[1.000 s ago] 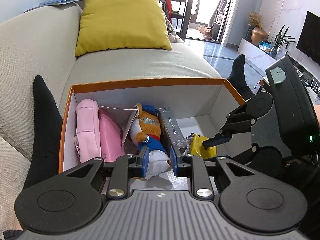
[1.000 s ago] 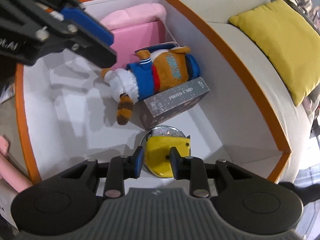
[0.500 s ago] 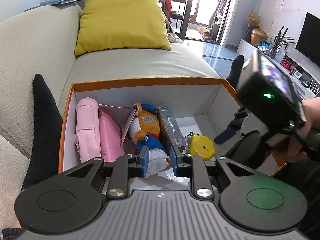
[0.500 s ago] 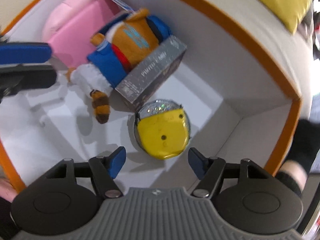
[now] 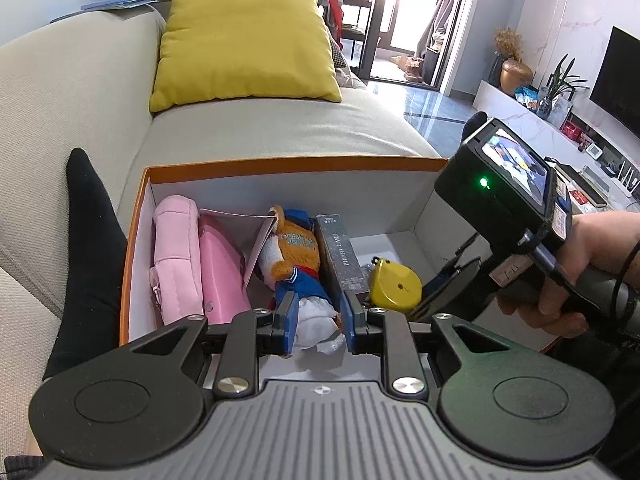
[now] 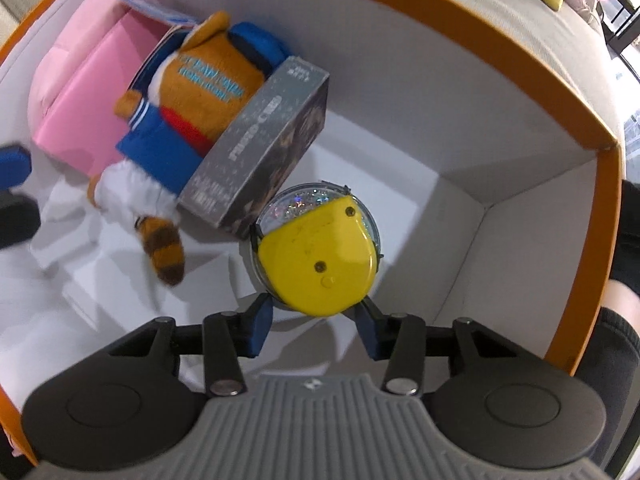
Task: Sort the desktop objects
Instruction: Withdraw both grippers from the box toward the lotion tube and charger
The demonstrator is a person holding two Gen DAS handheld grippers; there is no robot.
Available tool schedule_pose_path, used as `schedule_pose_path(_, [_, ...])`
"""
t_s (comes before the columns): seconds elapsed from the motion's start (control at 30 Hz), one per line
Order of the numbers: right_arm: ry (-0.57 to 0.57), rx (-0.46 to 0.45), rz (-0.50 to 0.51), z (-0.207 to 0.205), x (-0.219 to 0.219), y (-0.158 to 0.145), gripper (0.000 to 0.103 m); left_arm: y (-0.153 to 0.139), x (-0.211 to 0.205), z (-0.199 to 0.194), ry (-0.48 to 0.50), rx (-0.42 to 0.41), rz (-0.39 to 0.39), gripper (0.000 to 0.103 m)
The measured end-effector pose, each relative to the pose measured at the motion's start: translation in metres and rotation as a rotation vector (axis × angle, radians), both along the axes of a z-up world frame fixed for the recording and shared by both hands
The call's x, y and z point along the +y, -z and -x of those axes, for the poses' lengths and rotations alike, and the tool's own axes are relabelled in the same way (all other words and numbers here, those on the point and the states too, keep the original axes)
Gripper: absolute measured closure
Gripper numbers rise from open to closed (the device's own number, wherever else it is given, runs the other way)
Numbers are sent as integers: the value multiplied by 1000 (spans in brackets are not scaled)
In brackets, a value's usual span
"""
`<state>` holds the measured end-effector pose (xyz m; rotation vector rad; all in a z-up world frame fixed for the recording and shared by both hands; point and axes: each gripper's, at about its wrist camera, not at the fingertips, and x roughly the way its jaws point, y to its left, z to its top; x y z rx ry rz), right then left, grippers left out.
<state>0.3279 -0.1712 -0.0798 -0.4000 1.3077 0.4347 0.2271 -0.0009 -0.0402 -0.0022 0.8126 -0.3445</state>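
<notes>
An orange-rimmed white box sits on a sofa. Side by side inside lie a pink pouch, a pink case, a plush toy and a grey photo card box. A round yellow gadget with a glittery dome lies at the right end of the row. My right gripper points steeply down over the gadget's near edge. Its jaws are closing, and the gadget sits between the blue pads without a clear press. My left gripper hovers at the box's near edge, slightly open and holding nothing.
A yellow cushion lies on the sofa behind the box. A leg in a black sock rests along the box's left side. A hand holds the right gripper at the right. White floor shows in the box's right part.
The right gripper let go of the yellow gadget, opened wide and rolled. It now closes around the gadget from a new angle. The left gripper has not moved.
</notes>
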Motion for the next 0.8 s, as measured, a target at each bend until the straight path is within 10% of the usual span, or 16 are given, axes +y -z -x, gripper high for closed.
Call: schedule_pose_path(0.8, [33,-59,-25,-6,-7,-11,58,2,-1,-1,2,5,-4,77])
